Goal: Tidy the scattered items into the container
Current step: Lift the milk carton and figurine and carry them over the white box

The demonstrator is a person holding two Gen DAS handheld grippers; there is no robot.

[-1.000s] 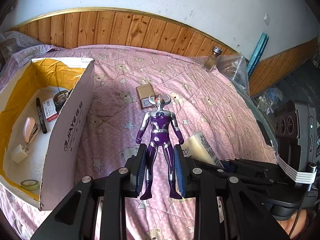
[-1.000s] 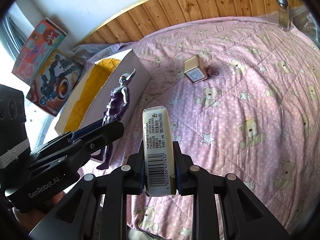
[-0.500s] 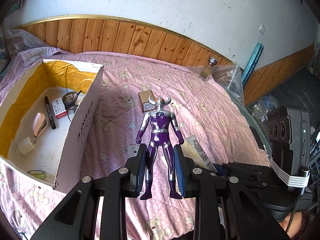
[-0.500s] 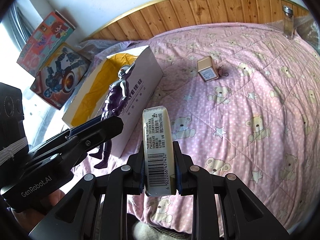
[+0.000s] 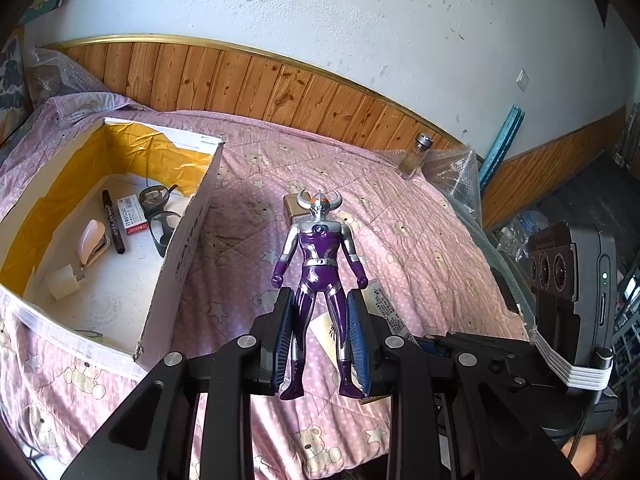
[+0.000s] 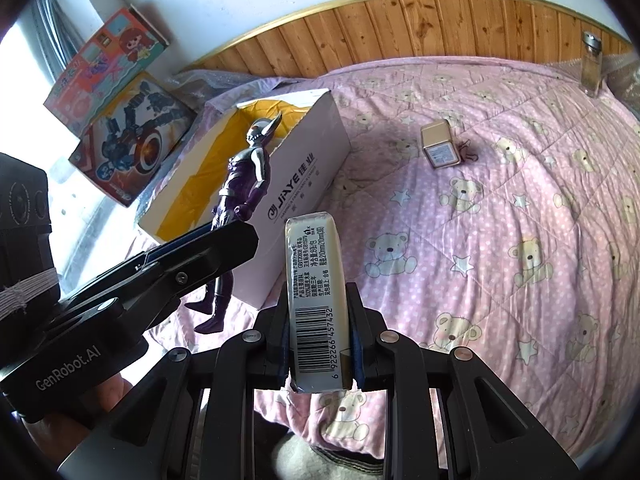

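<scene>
My left gripper (image 5: 320,336) is shut on the legs of a purple and silver toy figure (image 5: 319,256), held upright above the pink quilt, to the right of the open cardboard box (image 5: 192,232). In the right wrist view the same figure (image 6: 240,200) hangs beside the box (image 6: 296,184). My right gripper (image 6: 318,344) is shut on a cream tissue pack (image 6: 314,280) with a barcode, held over the bed's near edge. A small gold box (image 6: 439,149) lies on the quilt further back. The cardboard box holds a marker (image 5: 112,220), glasses (image 5: 160,216) and several small items.
A glass jar (image 6: 591,63) stands at the far edge by the wooden wall panel. Toy cartons (image 6: 120,120) lean beyond the cardboard box. Crumpled plastic wrap (image 5: 452,172) sits at the bed's right corner. The bear-print quilt (image 6: 500,220) spreads wide on the right.
Both grippers have risen and drawn back from the bed, keeping hold of the figure and the tissue pack. The box interior shows more fully in the left wrist view.
</scene>
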